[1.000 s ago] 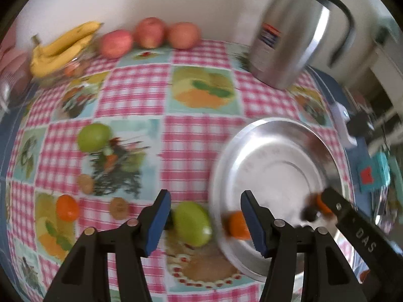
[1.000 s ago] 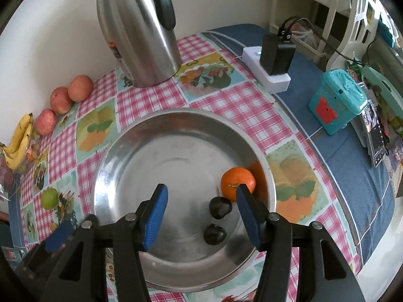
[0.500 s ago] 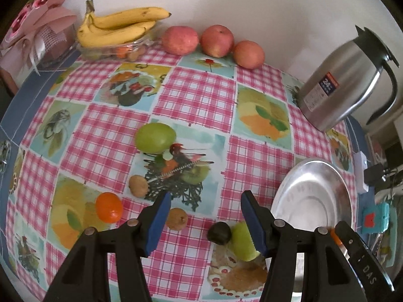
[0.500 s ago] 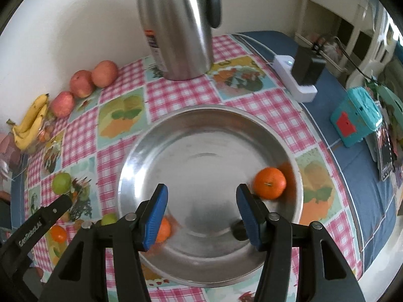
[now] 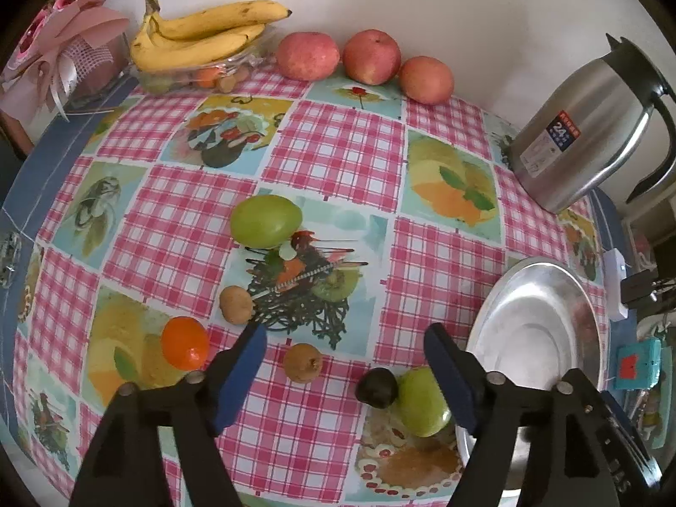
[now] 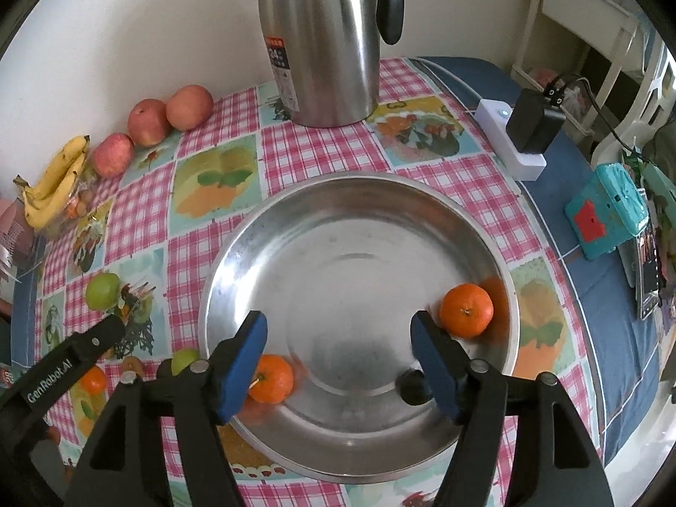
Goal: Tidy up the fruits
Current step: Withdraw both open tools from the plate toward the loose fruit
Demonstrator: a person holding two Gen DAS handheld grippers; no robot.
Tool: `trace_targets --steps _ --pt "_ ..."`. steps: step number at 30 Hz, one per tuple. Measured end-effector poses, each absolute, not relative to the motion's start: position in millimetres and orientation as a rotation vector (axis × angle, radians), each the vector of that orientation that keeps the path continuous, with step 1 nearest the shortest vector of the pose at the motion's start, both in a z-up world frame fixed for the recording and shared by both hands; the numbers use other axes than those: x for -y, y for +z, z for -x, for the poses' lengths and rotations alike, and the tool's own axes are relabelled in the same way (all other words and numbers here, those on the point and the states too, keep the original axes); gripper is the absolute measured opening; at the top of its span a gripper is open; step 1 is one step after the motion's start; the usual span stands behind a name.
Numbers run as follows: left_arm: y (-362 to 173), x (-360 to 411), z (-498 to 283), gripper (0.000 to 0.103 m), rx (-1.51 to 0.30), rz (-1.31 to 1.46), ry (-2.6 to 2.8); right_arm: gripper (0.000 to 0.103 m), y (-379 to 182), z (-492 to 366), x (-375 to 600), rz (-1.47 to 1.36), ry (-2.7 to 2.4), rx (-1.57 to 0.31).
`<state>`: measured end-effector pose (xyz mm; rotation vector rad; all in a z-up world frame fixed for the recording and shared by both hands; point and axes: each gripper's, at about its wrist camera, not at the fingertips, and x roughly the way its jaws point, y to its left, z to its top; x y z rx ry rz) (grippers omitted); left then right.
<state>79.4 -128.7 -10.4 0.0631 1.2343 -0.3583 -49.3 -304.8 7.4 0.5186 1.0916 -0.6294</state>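
The steel bowl [image 6: 295,245] holds two oranges [image 6: 466,310] [image 6: 271,378] and a dark fruit [image 6: 412,386]. My right gripper [image 6: 340,327] hangs over its near half, jaws opening, nothing between them. My left gripper [image 5: 344,338] hovers over the checked cloth left of the bowl [image 5: 532,329], jaws opening and empty. A small brown fruit [image 5: 302,362] lies just beyond its tips. A dark fruit [image 5: 376,388] and a green fruit [image 5: 420,401] touch by the bowl's rim. Further left lie an orange [image 5: 185,348], another brown fruit [image 5: 235,304] and a bigger green fruit [image 5: 266,220].
Along the wall are bananas [image 5: 203,36] on a clear tray and three red apples [image 5: 372,61]. A steel kettle [image 6: 321,38] stands behind the bowl. A white power strip [image 6: 509,139] and a teal box [image 6: 604,211] lie at the right on blue cloth.
Both grippers' jaws have spread wider. The left view swung from the bowl's edge to the loose fruit on the cloth. An orange now lies at the bowl's near left.
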Motion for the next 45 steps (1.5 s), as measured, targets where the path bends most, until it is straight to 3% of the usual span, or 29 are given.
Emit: trace_targets --steps 1,2,3,5,25,45 --pt "-11 128 -80 0.086 -1.232 -0.065 -0.353 0.09 8 49 305 -0.517 -0.627 -1.088" --pt "-11 128 -80 0.092 -1.227 -0.068 -0.346 0.093 8 49 304 -0.512 -0.626 -1.085" --pt "-11 127 -80 0.1 -1.218 -0.073 -0.337 0.093 8 49 304 -0.507 -0.626 -1.084" --pt "-9 126 -79 0.103 -1.188 -0.084 -0.326 0.094 8 49 303 -0.497 -0.628 -1.084" --pt "16 128 -66 0.103 -0.974 -0.182 -0.324 0.095 15 45 288 -0.442 -0.585 -1.025" --pt "37 81 -71 0.103 -0.933 -0.122 -0.298 0.095 18 27 243 -0.305 -0.479 -1.011"
